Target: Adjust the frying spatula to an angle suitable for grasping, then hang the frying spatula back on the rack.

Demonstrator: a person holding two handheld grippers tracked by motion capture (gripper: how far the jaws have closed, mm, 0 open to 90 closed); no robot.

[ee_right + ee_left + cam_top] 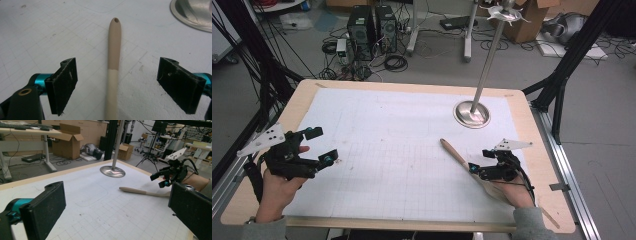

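While the right gripper is spreading released, the wooden handle is lying mid-frame between both jaws, untouched.

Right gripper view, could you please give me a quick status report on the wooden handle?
Right gripper open, fingers clear either side of the wooden handle. Handle flat on the table. Left gripper open, empty. Path unobstructed.
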